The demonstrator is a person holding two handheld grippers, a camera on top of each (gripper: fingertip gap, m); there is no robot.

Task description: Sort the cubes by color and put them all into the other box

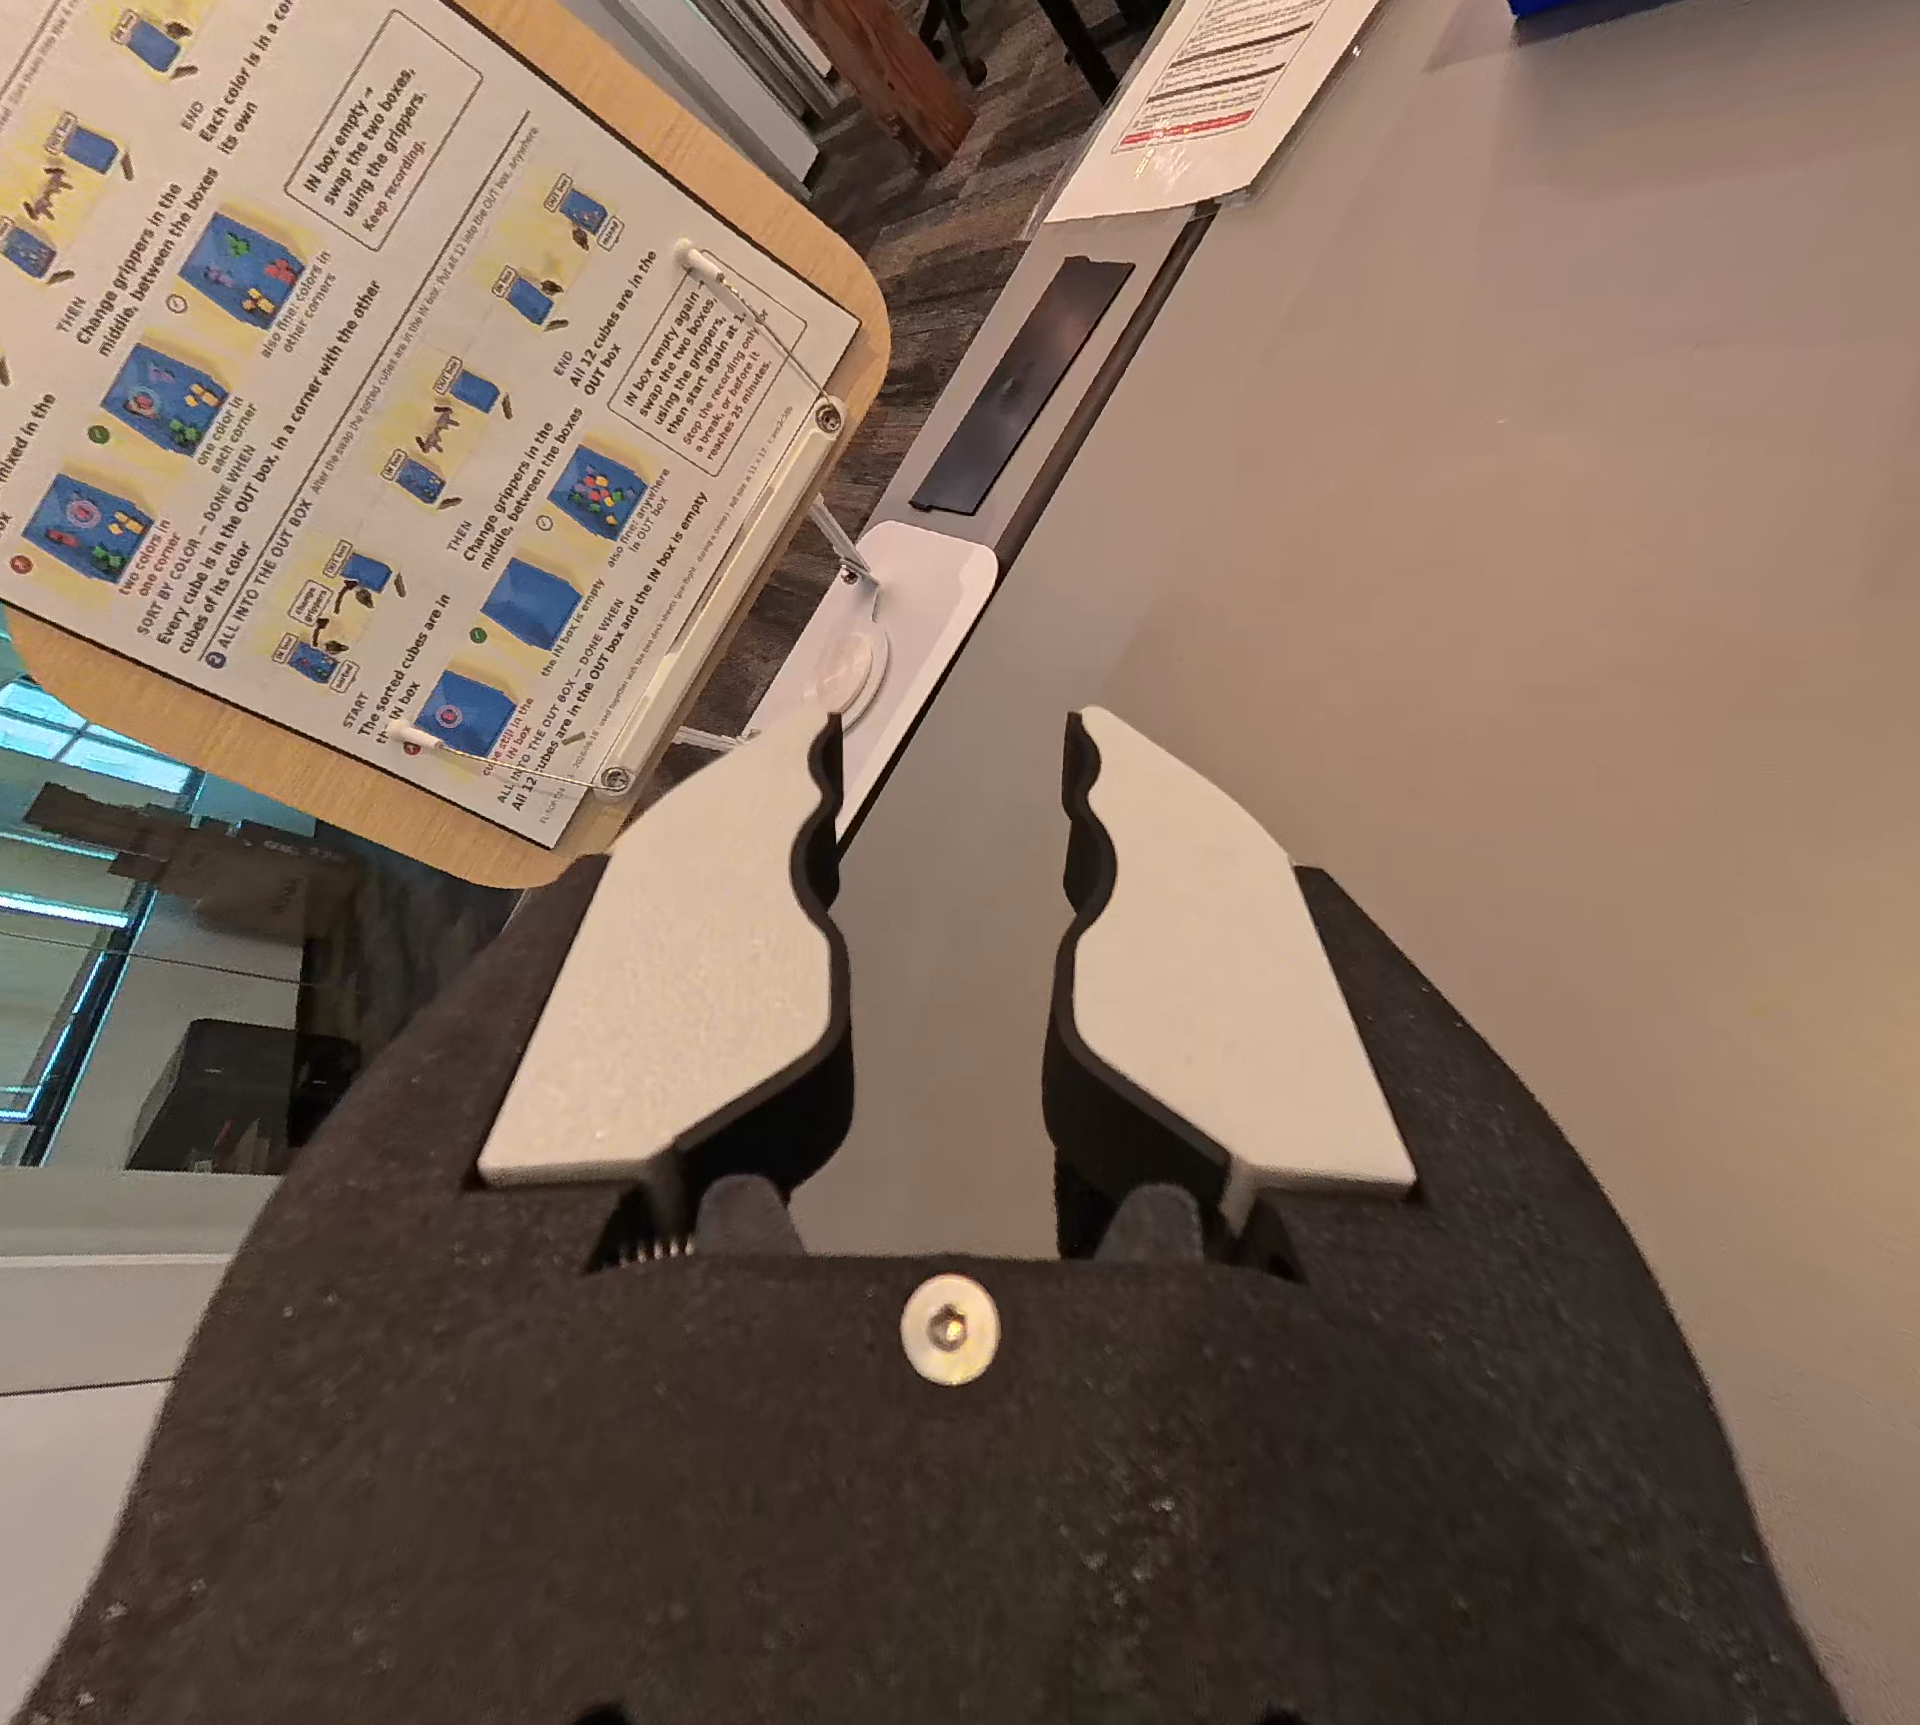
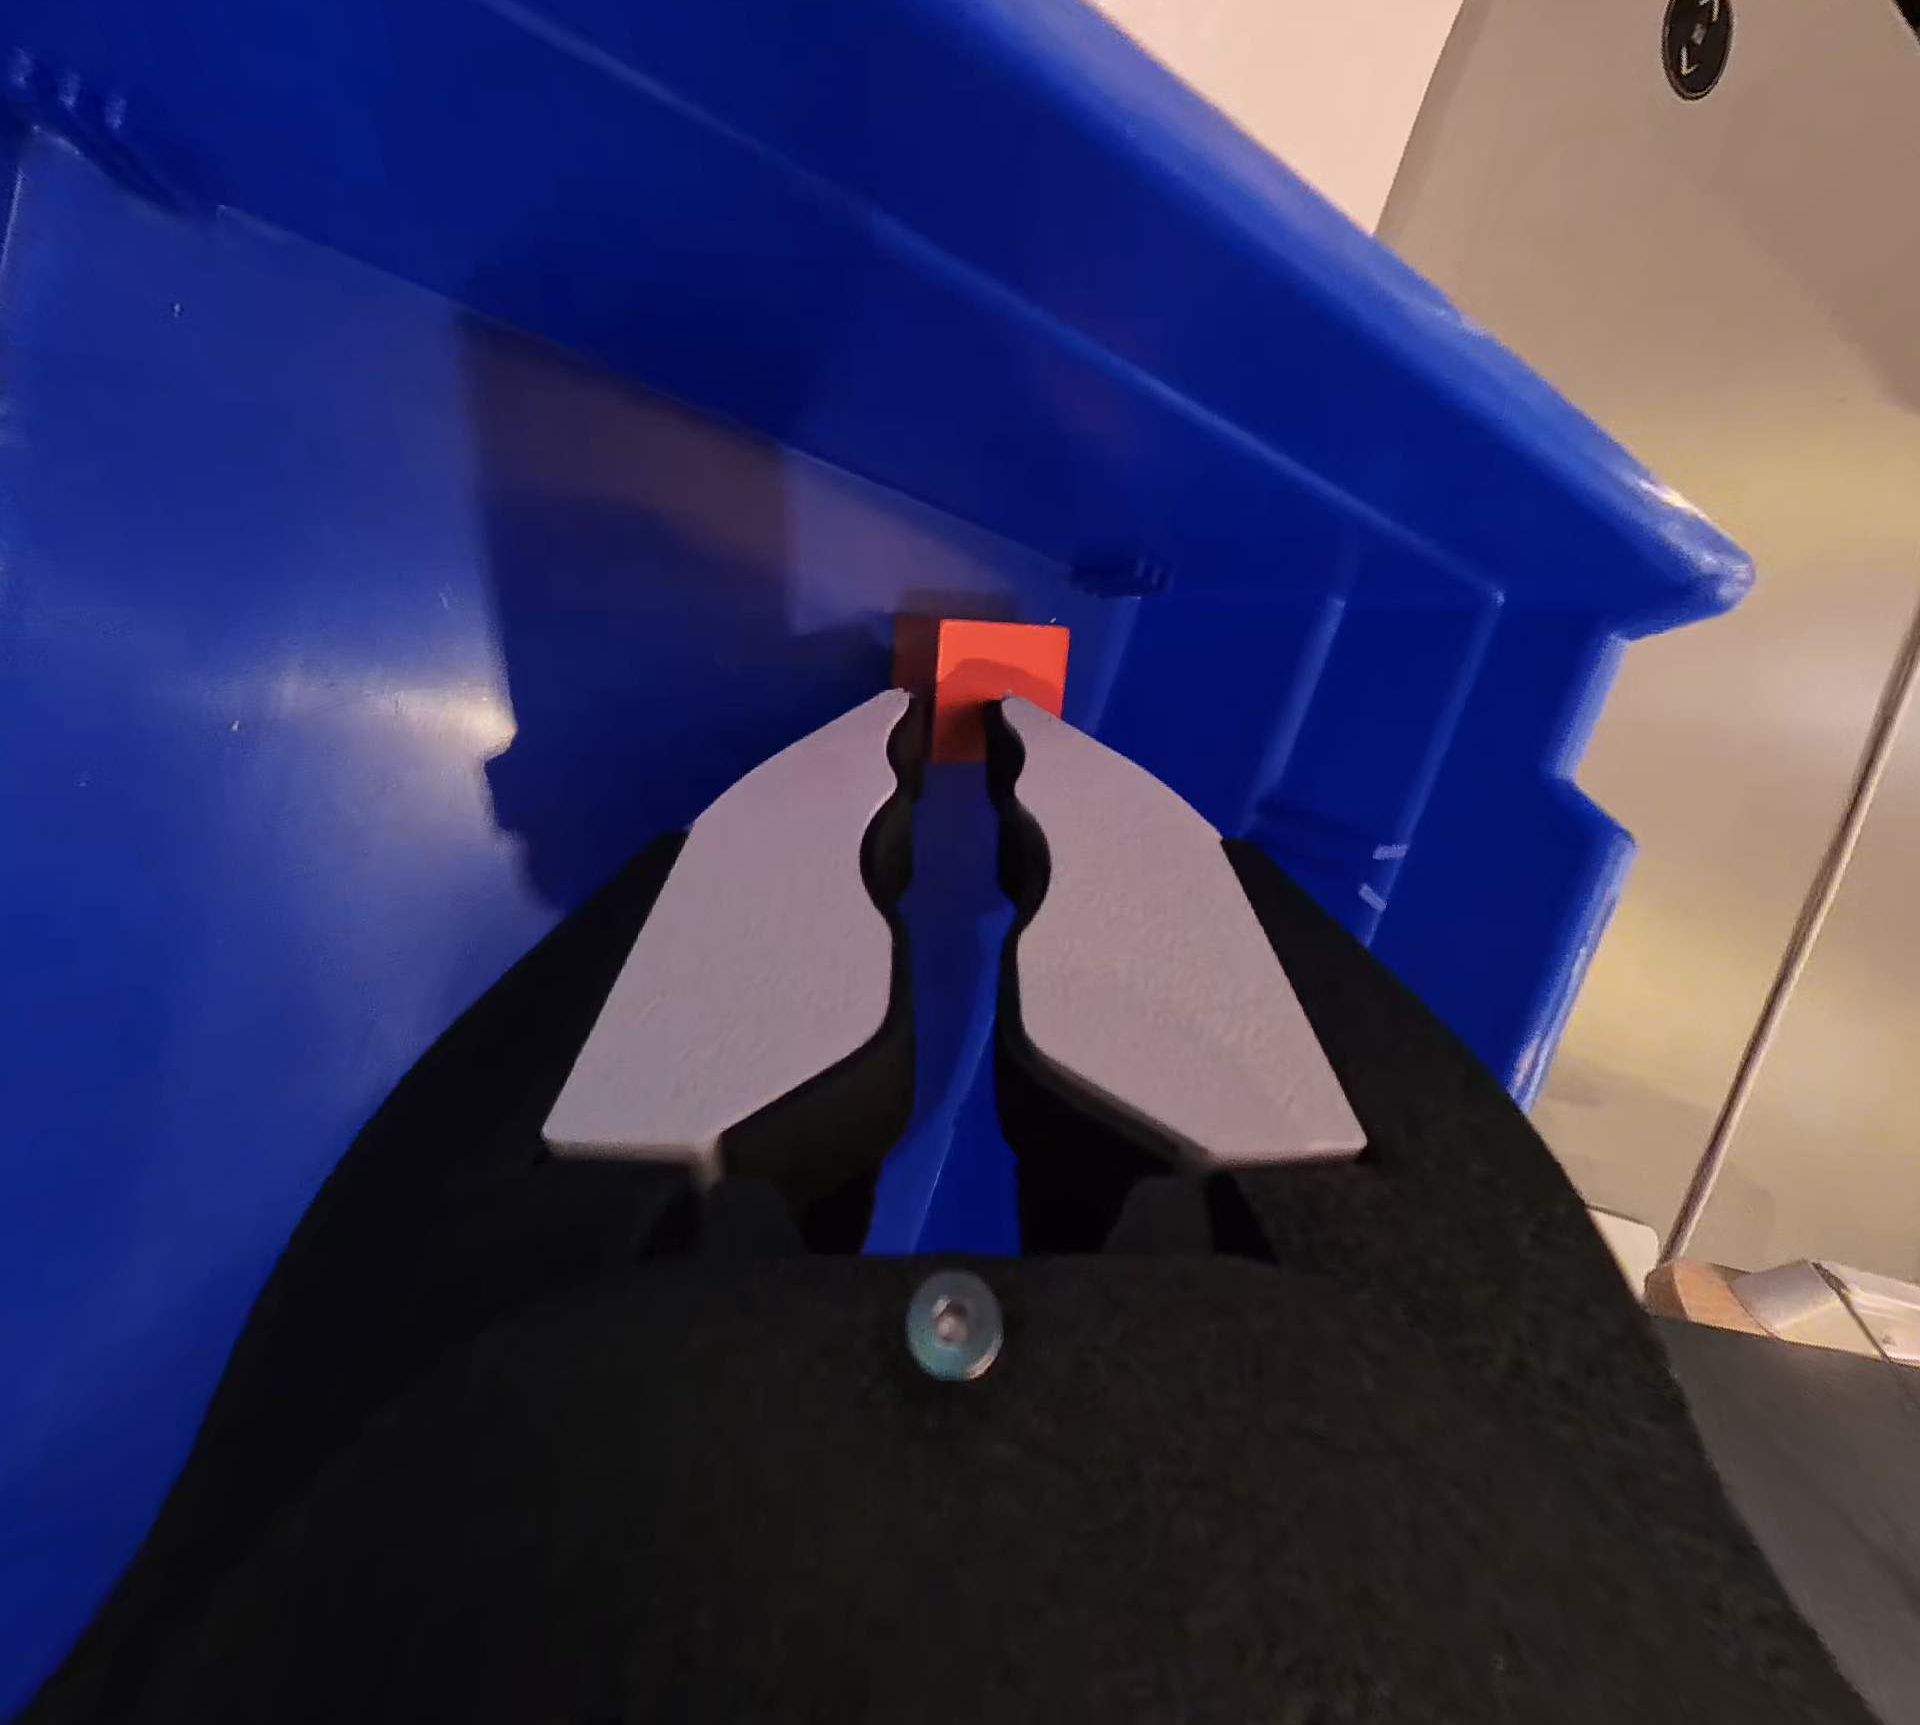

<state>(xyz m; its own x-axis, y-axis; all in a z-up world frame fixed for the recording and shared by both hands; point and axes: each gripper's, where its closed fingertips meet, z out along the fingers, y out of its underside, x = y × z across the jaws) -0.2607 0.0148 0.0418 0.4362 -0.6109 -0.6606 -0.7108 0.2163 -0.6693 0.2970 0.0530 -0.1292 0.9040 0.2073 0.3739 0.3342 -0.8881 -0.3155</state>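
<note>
Right wrist view, right gripper (image 2: 957, 707) clamping red cube (image 2: 1000, 659) inside blue box (image 2: 312, 480), left gripper (image 1: 948, 725) parted and empty, printed instruction sheet (image 1: 343, 366) nearby

Between your right gripper's (image 2: 956, 709) matt grey fingers (image 2: 769, 937) sits a red cube (image 2: 1003, 662) with a smooth, flat finish, inside a glossy blue plastic box (image 2: 416, 449). Ahead of your left gripper (image 1: 948, 730) lies a smooth, matt grey table (image 1: 1507, 740); to its left stands a wood-grain board (image 1: 831, 470) bearing a printed paper sheet (image 1: 416, 387).
</note>
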